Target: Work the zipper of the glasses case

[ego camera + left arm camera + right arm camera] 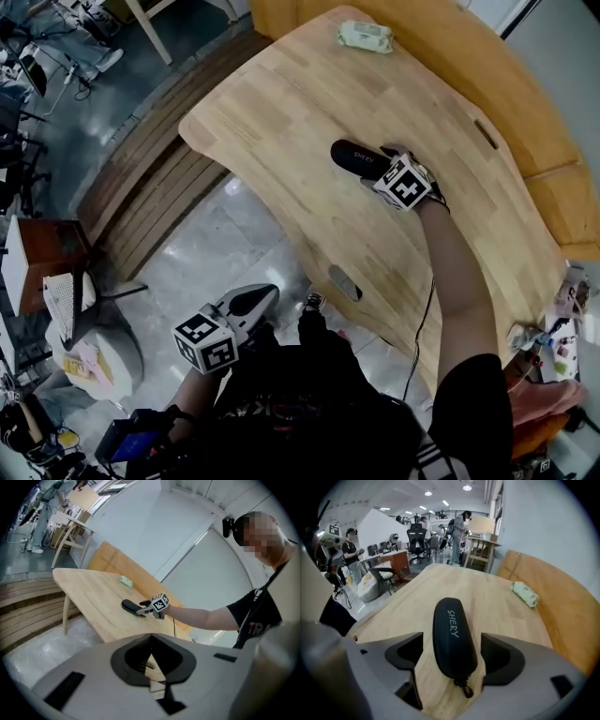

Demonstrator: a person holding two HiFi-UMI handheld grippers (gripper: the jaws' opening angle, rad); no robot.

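We hold the right gripper [453,658] over the wooden table [497,597], its jaws wide apart. The black glasses case [452,634] lies flat between them, touching neither pad (its zipper pull [464,687] points toward us). Our left gripper [151,660], jaws together and empty, hangs beyond the table's edge.

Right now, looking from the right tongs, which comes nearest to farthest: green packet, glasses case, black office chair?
1. glasses case: between the open right tongs, on the table.
2. green packet: farther up the table, right.
3. black office chair: beyond the table, back left.
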